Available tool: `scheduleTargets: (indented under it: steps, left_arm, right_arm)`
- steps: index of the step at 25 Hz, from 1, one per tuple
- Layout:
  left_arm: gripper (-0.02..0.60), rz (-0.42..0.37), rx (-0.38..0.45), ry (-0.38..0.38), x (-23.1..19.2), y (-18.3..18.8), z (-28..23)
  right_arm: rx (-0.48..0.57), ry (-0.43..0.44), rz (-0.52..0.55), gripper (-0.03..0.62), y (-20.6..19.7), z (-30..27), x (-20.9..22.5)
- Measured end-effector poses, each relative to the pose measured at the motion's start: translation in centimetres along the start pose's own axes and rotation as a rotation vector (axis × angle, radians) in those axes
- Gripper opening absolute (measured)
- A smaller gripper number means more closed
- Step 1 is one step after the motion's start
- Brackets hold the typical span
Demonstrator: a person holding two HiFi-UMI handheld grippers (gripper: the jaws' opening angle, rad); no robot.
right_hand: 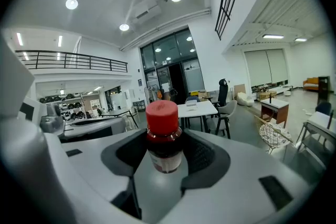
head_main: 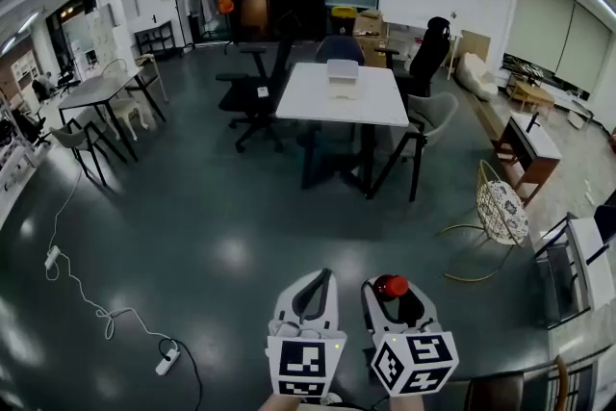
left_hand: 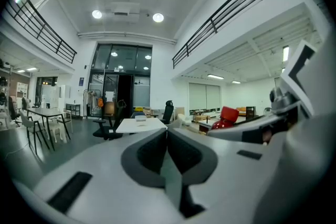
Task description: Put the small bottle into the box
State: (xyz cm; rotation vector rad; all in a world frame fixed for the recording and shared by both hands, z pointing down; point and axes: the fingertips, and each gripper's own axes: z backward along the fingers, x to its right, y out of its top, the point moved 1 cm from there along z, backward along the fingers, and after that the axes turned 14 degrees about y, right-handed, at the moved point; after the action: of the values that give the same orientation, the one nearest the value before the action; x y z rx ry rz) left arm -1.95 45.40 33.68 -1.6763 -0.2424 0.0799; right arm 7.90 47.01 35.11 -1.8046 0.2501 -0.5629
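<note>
Small bottle [right_hand: 163,138]: standing upright, red cap up, being clamped between the jaws of the right tool [head_main: 393,295]. Carrying nothing in the left tool [left_hand: 167,134], jaws resting together. Hovering over the floor, well apart from the white surface [head_main: 308,106] bearing what is probably the box [head_main: 343,74]. Pickup looking done; carrying across and placing inside remaining.

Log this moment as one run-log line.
phase: transport | right gripper: shut on small bottle, upright | left gripper: shut, empty | box: on white table ahead, not reached
</note>
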Motion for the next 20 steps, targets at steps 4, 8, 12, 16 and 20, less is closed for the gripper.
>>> scheduleTargets:
  steps: [4, 8, 12, 16, 20]
  left_arm:
    - [0.02, 0.005, -0.004, -0.004, -0.9, 0.2, -1.5]
    - [0.02, 0.01, -0.011, -0.003, -2.1, 0.4, -4.2]
    - [0.02, 0.014, -0.004, -0.002, -4.0, 0.9, -7.1]
    - [0.02, 0.015, 0.005, -0.01, -5.7, 1.4, -10.1]
    - [0.02, 0.012, 0.012, -0.016, -7.4, 1.5, -12.3]
  right_arm:
    - [-0.004, 0.003, -0.013, 0.224, 0.3, -1.7, 0.2]
    - [-0.011, 0.001, -0.019, 0.224, 1.1, -4.4, 1.0]
    - [-0.006, -0.003, -0.019, 0.224, 2.3, -7.6, 1.4]
    - [-0.004, -0.007, -0.018, 0.224, 3.4, -11.0, 1.8]
    - [-0.002, -0.012, -0.017, 0.224, 3.9, -13.7, 1.9]
